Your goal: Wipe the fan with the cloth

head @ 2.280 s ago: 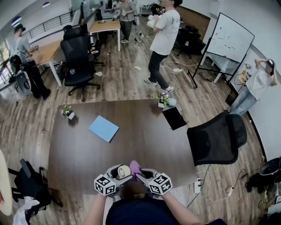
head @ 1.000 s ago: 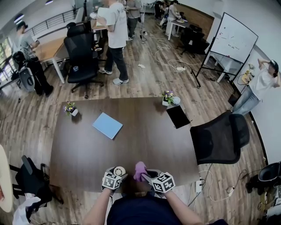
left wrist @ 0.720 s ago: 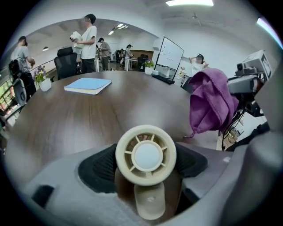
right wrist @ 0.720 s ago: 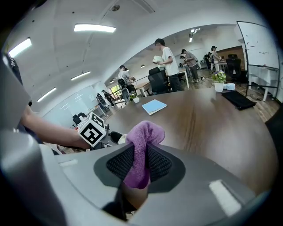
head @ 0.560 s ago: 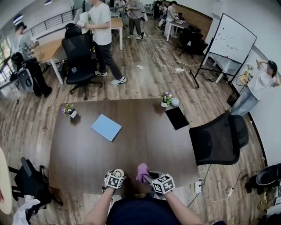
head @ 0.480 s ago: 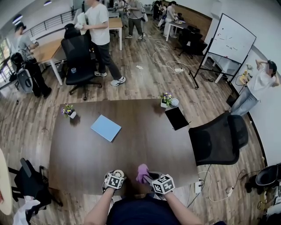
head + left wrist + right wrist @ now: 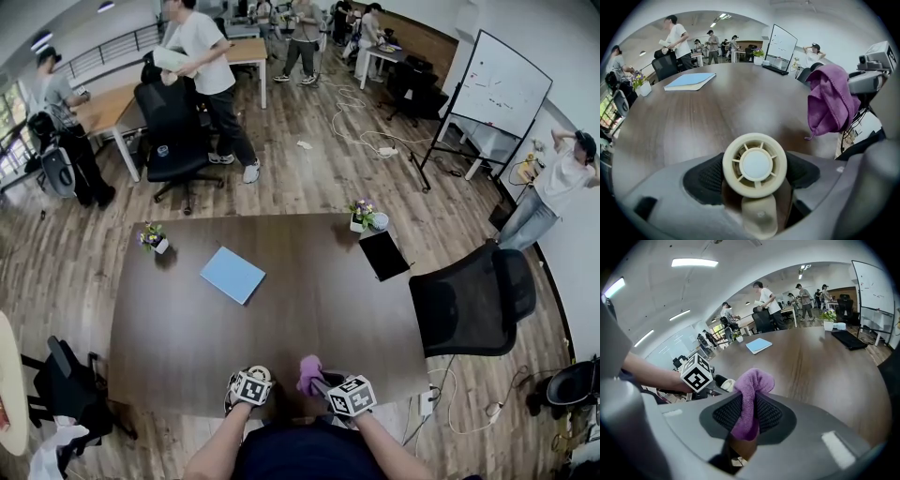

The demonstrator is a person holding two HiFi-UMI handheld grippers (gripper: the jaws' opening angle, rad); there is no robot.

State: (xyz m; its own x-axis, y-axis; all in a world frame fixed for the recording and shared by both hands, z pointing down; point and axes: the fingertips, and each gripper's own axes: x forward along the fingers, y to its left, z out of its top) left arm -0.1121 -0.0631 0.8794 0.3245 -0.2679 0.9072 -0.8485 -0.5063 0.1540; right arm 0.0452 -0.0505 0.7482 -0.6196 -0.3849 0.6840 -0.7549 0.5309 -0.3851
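We find the left gripper (image 7: 755, 174) clamped on the fan (image 7: 754, 164) and the right gripper (image 7: 748, 412) clamped on the cloth (image 7: 753, 383). Both sit apart, over the table's (image 7: 281, 314) near edge.

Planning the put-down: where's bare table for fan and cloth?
Widest bare patch: table centre, between blue notebook, black tablet and the near edge. Crowded only at that edge, where left tongs hold the fan, right tongs the cloth.

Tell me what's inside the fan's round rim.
The small cream fan shows a flat pale hub ringed by short spokes. Anything deeper is covered by that hub.
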